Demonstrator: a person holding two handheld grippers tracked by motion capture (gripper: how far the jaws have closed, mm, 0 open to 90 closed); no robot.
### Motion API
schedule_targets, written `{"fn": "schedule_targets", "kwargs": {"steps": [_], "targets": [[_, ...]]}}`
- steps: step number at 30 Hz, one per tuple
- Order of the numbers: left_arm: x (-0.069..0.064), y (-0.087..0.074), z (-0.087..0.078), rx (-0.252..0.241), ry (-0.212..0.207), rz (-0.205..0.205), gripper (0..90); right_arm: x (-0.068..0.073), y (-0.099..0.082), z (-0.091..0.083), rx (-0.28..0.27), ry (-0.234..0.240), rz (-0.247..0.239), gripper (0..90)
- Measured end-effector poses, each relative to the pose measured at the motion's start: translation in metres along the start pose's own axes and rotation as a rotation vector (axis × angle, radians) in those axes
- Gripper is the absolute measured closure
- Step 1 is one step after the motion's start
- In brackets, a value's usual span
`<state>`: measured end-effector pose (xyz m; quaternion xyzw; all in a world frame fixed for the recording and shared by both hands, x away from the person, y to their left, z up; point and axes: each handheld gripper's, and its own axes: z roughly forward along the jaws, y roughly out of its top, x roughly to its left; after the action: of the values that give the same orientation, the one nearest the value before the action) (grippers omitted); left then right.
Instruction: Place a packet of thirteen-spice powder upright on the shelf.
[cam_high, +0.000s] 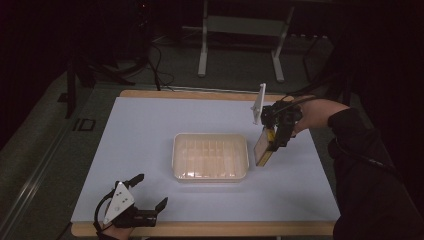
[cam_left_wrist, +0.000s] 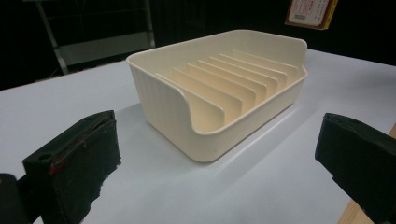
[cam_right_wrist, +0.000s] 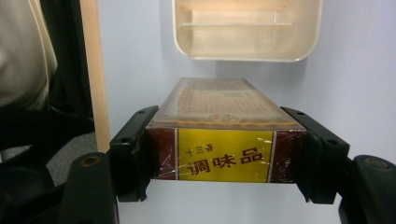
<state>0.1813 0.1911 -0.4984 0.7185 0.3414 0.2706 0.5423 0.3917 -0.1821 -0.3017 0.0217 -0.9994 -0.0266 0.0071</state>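
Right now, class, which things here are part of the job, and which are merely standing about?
In use:
- box, clamped in the right gripper
- rack, cream, slotted, empty
- left gripper, open, by the near edge

Standing about:
- metal frame behind the table
- floor cables

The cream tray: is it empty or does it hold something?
Empty. The tray shows bare dividers with nothing between them; the box is clamped in the right gripper, outside it.
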Motion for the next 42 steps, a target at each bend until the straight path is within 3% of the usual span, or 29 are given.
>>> {"fn": "schedule_targets", "kwargs": {"steps": [6, 11, 16, 22, 42], "targets": [[0.000, 0.000, 0.000, -0.002, 0.001, 0.000, 0.0, 0.001, 0.010, -0.006, -0.046, -0.001, 0.001, 31.7], [0.000, 0.000, 0.000, 0.001, -0.001, 0.000, 0.0, 0.002, 0.018, -0.008, -0.093, 0.007, -0.054, 31.7], [0.000, 0.000, 0.000, 0.000, -0.002, 0.001, 0.0, 0.001, 0.027, -0.008, -0.110, -0.018, -0.028, 31.7], [0.001, 0.000, 0.000, -0.001, -0.003, 0.000, 0.0, -0.004, 0.035, -0.006, -0.166, -0.012, -0.007, 31.7], [0.000, 0.001, 0.000, -0.005, -0.010, 0.002, 0.0, -0.009, 0.072, 0.011, -0.303, 0.010, -0.033, 31.7]]}}
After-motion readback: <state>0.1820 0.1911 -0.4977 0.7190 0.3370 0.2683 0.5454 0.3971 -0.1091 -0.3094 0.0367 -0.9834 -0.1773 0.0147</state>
